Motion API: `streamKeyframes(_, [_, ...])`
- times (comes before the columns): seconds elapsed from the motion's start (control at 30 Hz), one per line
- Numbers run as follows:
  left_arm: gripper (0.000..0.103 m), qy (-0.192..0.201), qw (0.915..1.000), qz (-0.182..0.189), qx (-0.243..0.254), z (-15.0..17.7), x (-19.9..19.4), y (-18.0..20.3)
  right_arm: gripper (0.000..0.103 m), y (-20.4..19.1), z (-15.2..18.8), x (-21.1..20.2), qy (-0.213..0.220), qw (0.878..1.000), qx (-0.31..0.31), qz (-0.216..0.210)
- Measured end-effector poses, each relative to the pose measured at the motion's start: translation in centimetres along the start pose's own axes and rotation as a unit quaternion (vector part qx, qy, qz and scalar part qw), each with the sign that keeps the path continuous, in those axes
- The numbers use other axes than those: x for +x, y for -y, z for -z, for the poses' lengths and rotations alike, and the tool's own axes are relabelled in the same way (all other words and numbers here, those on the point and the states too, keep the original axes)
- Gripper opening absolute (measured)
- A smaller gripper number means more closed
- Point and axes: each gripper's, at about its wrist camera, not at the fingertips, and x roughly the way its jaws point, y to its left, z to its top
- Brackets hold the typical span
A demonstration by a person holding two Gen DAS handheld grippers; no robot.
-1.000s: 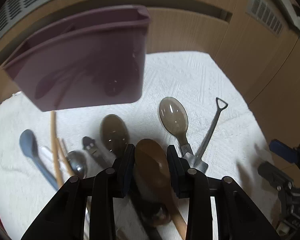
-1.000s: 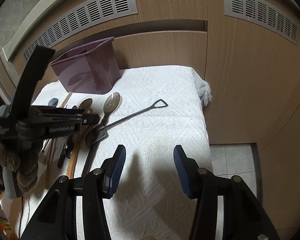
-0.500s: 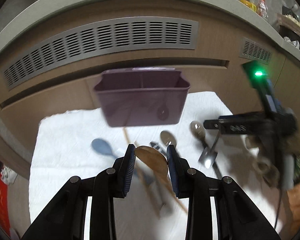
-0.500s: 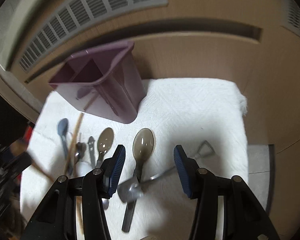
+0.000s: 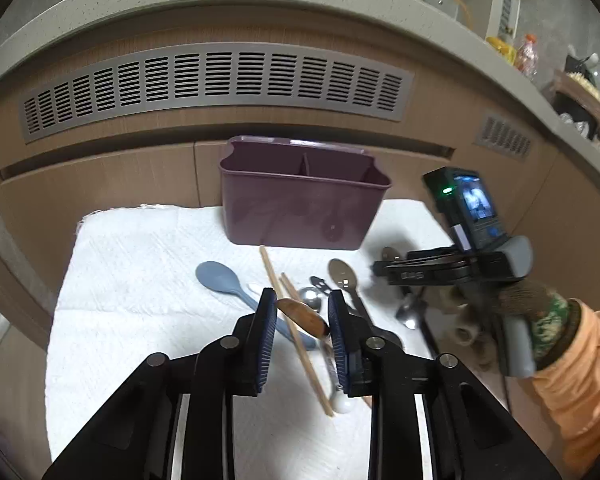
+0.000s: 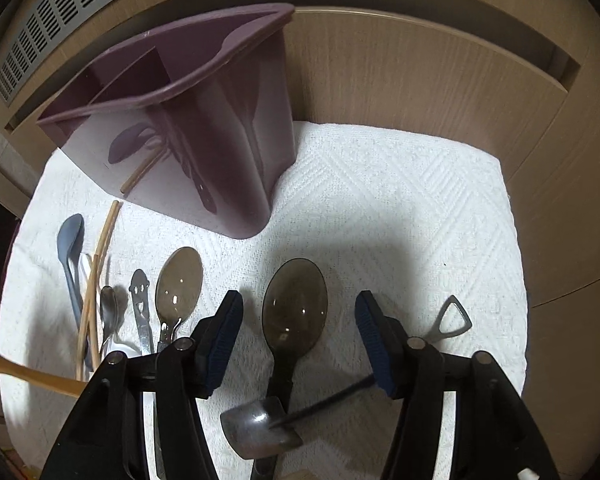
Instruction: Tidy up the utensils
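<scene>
Left hand-held gripper [image 5: 302,316]: jaws closing, wooden spoon [image 5: 303,317] bowl sits between the pads. Looks lifted off the cloth and gripped, though pad contact on both sides isn't fully clear. Its handle trails down and back, visible at the left edge of the right wrist view.

Right hand-held gripper [image 6: 298,334]: jaws apart and opening, nothing clamped. Pointed steeply down over the translucent brown spoon [image 6: 294,306], bowl between the pads, pads clear of it. Small metal shovel-shaped spoon [image 6: 262,430] lies across its handle, so that pick may drag both.

Progress, my read: early. Purple organizer [image 5: 302,208] stands at the back of the white towel [image 5: 148,280], against the cabinet, and both compartments look empty from what shows. Everything else is on the towel: blue spoon [image 5: 220,280], chopsticks [image 5: 288,312], second brown spoon [image 6: 179,284], bottle opener [image 6: 140,304], small steel spoon [image 6: 108,308].

Pose: left gripper angled moderately down, aimed toward the organizer, well short of it. Right one held by a gloved hand [image 5: 512,312], orange sleeve behind.
</scene>
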Motion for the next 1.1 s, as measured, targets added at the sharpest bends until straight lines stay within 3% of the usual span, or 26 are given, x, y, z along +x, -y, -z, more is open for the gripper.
streamKeyframes(0.07, [0.015,0.002,1.0000,0.007,0.001,0.2,-0.7,0.2,0.056,-0.5,0.1,0.1,0.002,1.000,-0.008,0.009])
streamKeyframes(0.33, [0.017,-0.015,0.9997,-0.007,0.019,1.2,-1.5,1.4,0.056,-1.6,1.0,0.1,0.011,0.999,-0.026,0.017])
streamKeyframes(0.43, [0.034,-0.073,0.9973,-0.005,0.009,2.1,-0.2,0.7,0.056,-2.1,1.7,-0.2,0.011,0.999,-0.029,0.011])
streamKeyframes(0.47, [0.046,-0.096,0.9952,-0.005,0.014,2.6,0.3,0.7,0.056,-2.1,2.1,-0.4,0.013,0.999,-0.031,0.011])
streamKeyframes(0.6, [0.050,-0.155,0.9878,-0.011,0.004,3.5,2.8,1.2,0.056,-2.2,3.7,-1.5,0.029,0.998,-0.052,0.010])
streamKeyframes(0.9, [0.050,-0.156,0.9874,0.009,-0.025,-1.0,10.8,2.5,0.056,-0.1,3.8,-3.6,0.051,0.997,-0.051,-0.011])
streamKeyframes(1.0, [0.050,-0.156,0.9872,-0.018,-0.025,-1.3,13.0,2.0,0.056,0.1,3.7,-4.3,0.064,0.996,-0.061,-0.014])
streamKeyframes(1.1, [0.050,-0.167,0.9844,-0.008,-0.055,-0.8,14.3,0.8,0.056,0.4,3.4,-5.0,0.073,0.995,-0.069,-0.021])
